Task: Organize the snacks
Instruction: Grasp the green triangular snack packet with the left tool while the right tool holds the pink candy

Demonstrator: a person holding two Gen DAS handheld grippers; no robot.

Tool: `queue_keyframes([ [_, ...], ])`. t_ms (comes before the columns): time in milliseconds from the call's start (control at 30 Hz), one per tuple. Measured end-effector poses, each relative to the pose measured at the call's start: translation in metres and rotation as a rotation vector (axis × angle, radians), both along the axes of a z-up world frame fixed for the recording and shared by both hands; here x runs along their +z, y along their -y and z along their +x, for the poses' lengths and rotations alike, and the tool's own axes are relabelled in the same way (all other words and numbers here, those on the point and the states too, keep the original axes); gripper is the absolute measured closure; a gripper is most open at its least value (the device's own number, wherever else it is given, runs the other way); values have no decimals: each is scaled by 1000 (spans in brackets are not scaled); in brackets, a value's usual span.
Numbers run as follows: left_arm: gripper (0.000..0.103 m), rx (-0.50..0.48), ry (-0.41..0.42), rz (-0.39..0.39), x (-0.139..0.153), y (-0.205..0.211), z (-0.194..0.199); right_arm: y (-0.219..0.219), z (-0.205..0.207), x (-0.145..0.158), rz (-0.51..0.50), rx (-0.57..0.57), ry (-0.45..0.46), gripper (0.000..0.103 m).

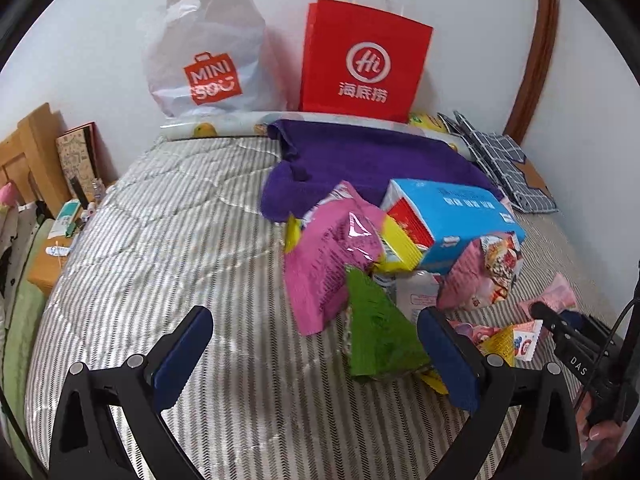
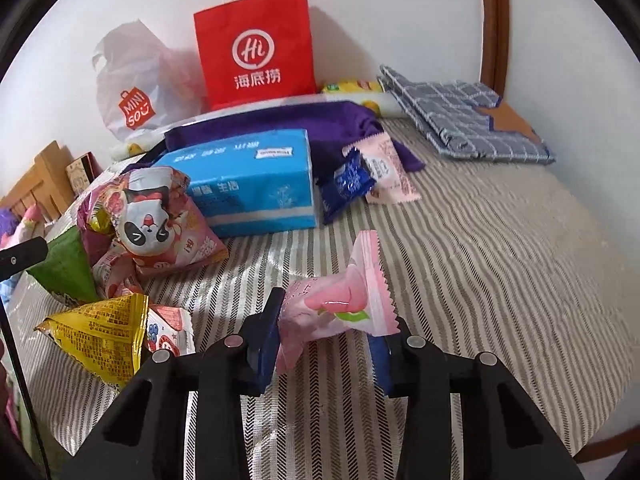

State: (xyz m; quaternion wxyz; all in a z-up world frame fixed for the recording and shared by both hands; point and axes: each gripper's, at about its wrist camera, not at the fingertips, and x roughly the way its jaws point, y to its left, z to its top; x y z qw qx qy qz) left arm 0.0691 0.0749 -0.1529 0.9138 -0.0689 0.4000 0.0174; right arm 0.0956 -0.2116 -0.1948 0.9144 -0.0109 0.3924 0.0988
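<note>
My right gripper [image 2: 328, 320] is shut on a pink peach candy packet [image 2: 340, 304] and holds it above the striped bed cover [image 2: 500, 260]. My left gripper [image 1: 316, 344] is open and empty, low over the bed, with a green triangular snack bag [image 1: 376, 332] just inside its right finger. A snack pile lies beyond: a large pink bag [image 1: 328, 260], a blue box [image 1: 452, 216], a yellow packet [image 2: 100, 336], a panda-print bag [image 2: 152, 220], a small blue packet [image 2: 348, 180] and a pale pink packet [image 2: 388, 172].
A red paper bag [image 1: 364, 56] and a white Miniso plastic bag [image 1: 208, 52] stand against the far wall. A purple towel [image 1: 360, 160] and a checked blue cloth [image 2: 460, 120] lie on the bed. A wooden nightstand [image 1: 48, 264] is at the left.
</note>
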Motion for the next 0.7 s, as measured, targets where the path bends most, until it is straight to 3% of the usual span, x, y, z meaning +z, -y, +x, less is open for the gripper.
queue_keyframes([
  [367, 8, -43, -68, -16, -20, 21, 12, 16, -9, 10, 13, -12, 39, 64],
  [567, 26, -57, -102, -46, -28, 27, 13, 26, -13, 10, 28, -30, 44, 64],
  [700, 52, -77, -105, -78, -26, 30, 11, 28, -16, 10, 32, -36, 44, 64],
])
